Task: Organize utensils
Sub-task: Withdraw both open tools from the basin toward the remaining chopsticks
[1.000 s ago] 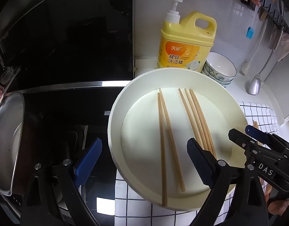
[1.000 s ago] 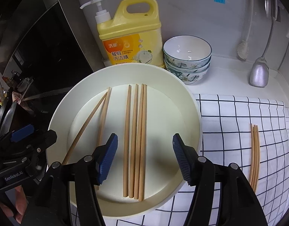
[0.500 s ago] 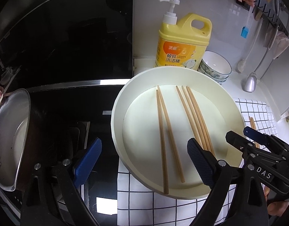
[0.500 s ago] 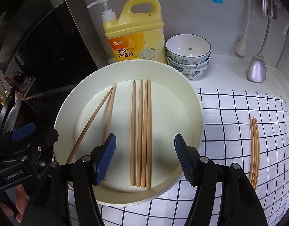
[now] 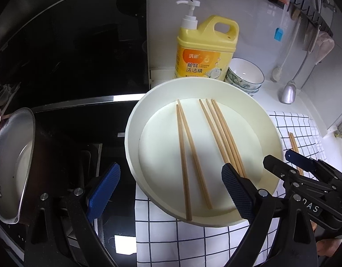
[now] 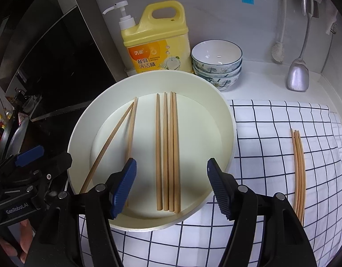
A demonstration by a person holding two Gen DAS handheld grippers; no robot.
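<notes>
A cream plate rests on a checked cloth and holds wooden chopsticks. A splayed pair lies on its left side. Several more lie side by side right of centre. Three further chopsticks lie on the cloth to the right. My left gripper hangs open above the plate's near left rim, holding nothing. My right gripper stands open above the near ends of the parallel chopsticks without touching them. Each gripper also shows at the edge of the other's view.
A yellow detergent bottle and stacked bowls stand behind the plate. A steel ladle and brush hang at the right wall. A black hob with a steel pot lies left. The checked cloth spreads right.
The right gripper has drawn back a little from the plate, so more cloth shows below it. Its jaws stand slightly wider. No chopstick has moved.
</notes>
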